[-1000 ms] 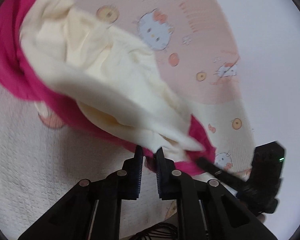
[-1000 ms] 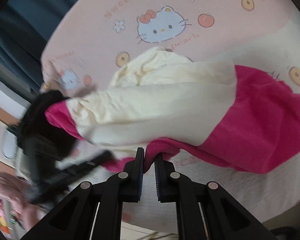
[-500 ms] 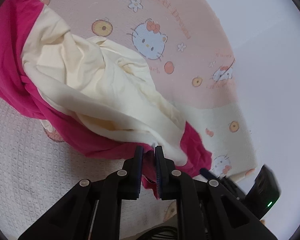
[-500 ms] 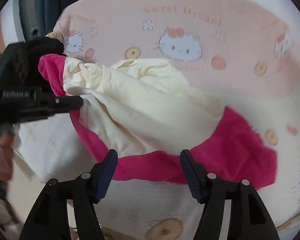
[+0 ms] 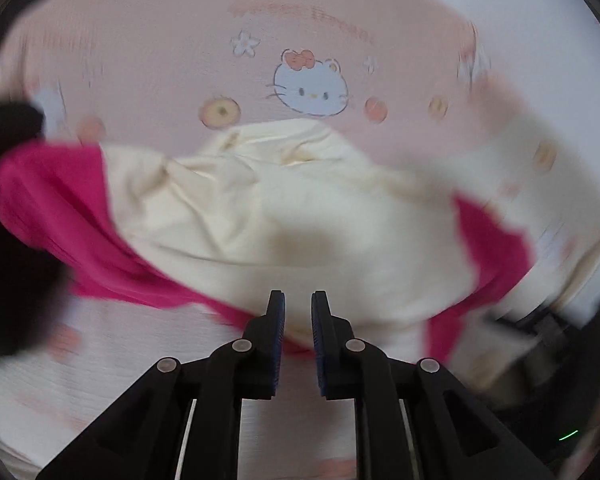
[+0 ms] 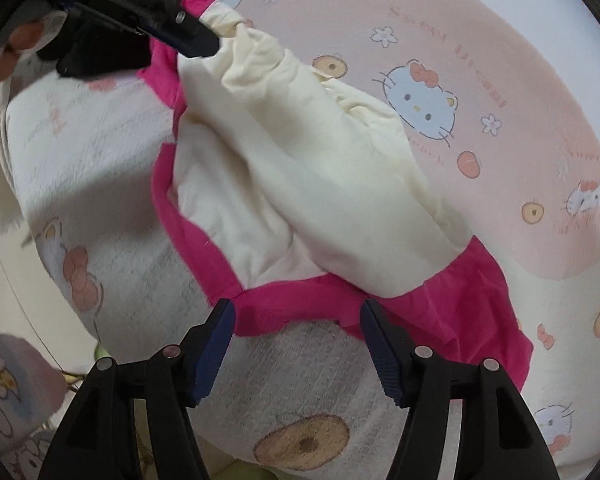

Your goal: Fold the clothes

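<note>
A cream and magenta garment [image 6: 300, 184] lies bunched on a bed cover [image 6: 500, 80] printed with cartoon cats. In the right wrist view my left gripper [image 6: 210, 38] is at the top left, shut on a corner of the garment and holding it up off the cover. Its own view is motion-blurred; the left gripper [image 5: 298, 308] has its jaws nearly together with cloth [image 5: 300, 216] between them. My right gripper [image 6: 296, 314] is open just above the garment's magenta hem [image 6: 300, 300], with nothing between its fingers. It also shows blurred as the right gripper [image 5: 560, 344] at the lower right.
The cover's white textured part [image 6: 100, 152] lies nearest me, with the pink printed part beyond. A hand [image 6: 16, 40] holds the left gripper. A pale printed object [image 6: 8, 384] sits below the bed's edge. A dark blurred shape [image 5: 8, 240] fills the left edge.
My right gripper let go of the magenta hem and now stays open over it. My left gripper swung round with the garment's corner, still shut on it.
</note>
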